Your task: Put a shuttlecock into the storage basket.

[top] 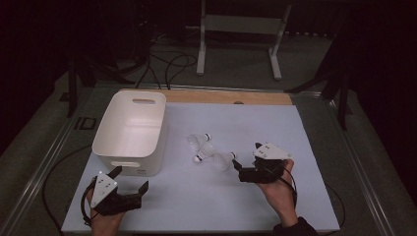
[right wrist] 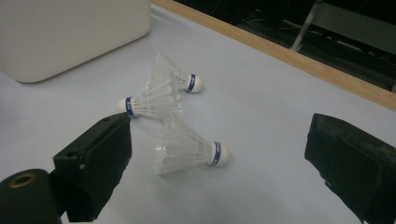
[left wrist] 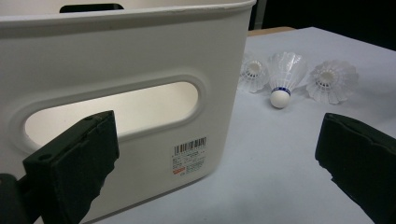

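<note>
Here, right hand-held gripper [top: 239, 167] wide open, empty, nr shuttlecocks [right wrist: 191, 150]: v. light, feathers crush easily; grip at cork tip.

Lab-style recording space: dark surroundings, white-topped table [top: 255, 196] with wooden edge, loose cables [top: 167, 66] on floor, metal stand [top: 241, 29] behind

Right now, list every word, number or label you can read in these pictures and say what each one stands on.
Sticker on the white bin: a barcode with small print and a red mark under it, too small and blurred to read.
Blue bands on the shuttlecocks: faint white marks, too small to read.
Floor marking left of the table: looks like "ID", not sure.
Nothing else is legible.
</note>
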### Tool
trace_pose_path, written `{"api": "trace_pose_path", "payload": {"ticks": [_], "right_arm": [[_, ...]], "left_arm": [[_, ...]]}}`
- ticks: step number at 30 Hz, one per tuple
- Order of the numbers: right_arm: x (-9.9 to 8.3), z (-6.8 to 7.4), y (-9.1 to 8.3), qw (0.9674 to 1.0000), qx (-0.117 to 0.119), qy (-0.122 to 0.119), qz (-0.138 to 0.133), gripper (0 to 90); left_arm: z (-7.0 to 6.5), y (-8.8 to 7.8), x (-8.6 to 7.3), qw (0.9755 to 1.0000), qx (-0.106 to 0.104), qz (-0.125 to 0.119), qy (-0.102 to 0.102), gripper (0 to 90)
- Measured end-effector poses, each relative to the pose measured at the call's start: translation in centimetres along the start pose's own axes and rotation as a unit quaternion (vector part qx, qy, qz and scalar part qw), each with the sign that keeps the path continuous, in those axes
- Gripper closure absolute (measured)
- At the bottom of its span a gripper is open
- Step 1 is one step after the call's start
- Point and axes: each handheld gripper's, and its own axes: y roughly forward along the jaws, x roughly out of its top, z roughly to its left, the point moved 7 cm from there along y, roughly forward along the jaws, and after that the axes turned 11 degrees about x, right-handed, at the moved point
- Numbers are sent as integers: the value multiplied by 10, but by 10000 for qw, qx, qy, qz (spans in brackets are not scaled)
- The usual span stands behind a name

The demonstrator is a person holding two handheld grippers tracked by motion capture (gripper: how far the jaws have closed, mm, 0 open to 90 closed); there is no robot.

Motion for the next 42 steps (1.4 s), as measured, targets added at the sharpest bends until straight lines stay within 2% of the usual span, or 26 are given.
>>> {"api": "trace_pose_path", "payload": {"ticks": [6,21,42], "right_arm": [[2,3,7,9999,48,8,126,74],[7,8,21,9997,77,-83,237,75],[4,14,44,9988,160,-102,449,78]], "left_arm": [[0,0,0,10000,-2,2,0,3],[0,0,0,10000,8,12,0,3],[0,0,-1,10000,1,29,-1,3]]}}
